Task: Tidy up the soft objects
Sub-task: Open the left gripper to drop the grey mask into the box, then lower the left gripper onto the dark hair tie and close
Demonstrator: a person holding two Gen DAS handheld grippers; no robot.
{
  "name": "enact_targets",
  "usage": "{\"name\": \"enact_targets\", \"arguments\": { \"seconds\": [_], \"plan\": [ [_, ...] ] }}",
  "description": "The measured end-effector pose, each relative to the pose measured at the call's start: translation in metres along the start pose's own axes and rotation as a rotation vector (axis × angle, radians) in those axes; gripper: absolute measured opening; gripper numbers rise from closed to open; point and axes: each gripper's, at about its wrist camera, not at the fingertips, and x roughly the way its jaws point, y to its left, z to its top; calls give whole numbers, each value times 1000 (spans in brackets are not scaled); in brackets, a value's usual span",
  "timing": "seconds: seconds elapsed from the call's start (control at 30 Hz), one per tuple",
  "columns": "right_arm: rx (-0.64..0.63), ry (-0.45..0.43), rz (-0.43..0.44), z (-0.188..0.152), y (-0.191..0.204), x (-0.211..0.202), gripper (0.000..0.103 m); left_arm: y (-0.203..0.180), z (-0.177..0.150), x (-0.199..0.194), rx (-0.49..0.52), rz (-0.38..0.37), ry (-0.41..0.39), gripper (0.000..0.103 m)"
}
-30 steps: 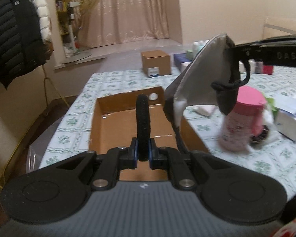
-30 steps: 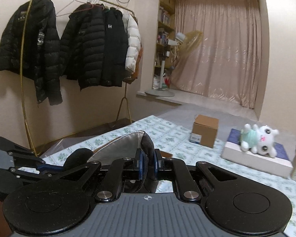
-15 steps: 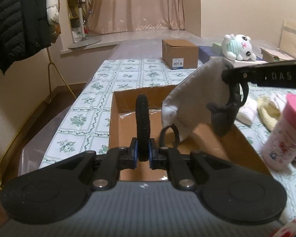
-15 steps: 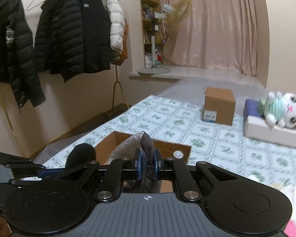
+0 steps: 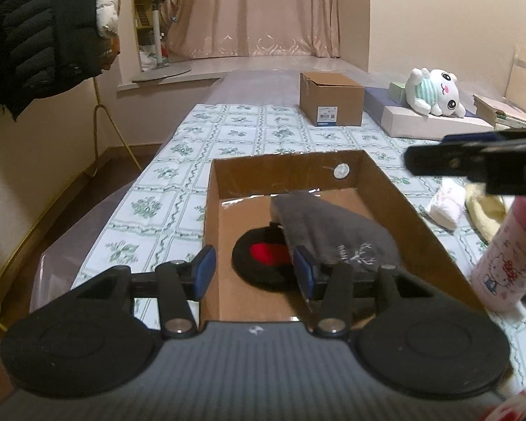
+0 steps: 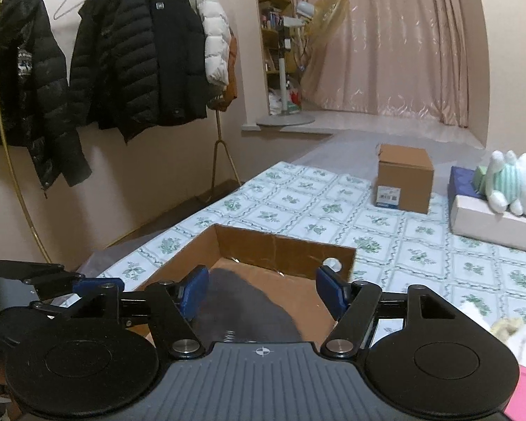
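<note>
We see the left gripper [image 5: 254, 272] opening above the cardboard box [image 5: 396, 196]; nothing is between its fingers [image 5: 204, 271], and a grey pouch [image 5: 333, 235] lies inside over black earmuffs [image 5: 259, 259]

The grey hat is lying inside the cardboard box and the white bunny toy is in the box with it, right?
Not quite. The grey hat does lie inside the cardboard box, but the white bunny toy is not in there. The left wrist view shows it lying on a flat white box further back on the table.
</note>
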Motion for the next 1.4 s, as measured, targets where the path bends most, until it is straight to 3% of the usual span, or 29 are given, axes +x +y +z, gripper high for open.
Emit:
{"name": "enact_targets", "arguments": {
  "seconds": [0.2, 0.43, 0.73, 1.03, 1.4],
  "plan": [
    [-39, -72, -49, -11, 7, -70, 68, -20, -12, -43, -17, 1, -18, 45],
    [-44, -154, -199, -35, -4, -165, 68, -62, -26, -99, -51, -41, -68, 49],
    [39, -108, -403, -83, -57, -261, 68, -134, -46, -144, -49, -115, -93, 57],
    [106, -55, -511, -125, -92, -315, 68, -198, -61, -150, -33, -169, -64, 67],
    [182, -43, -559, -141, -127, -340, 68, -264, -62, -130, 28, -221, -54, 67]
  ]
}}
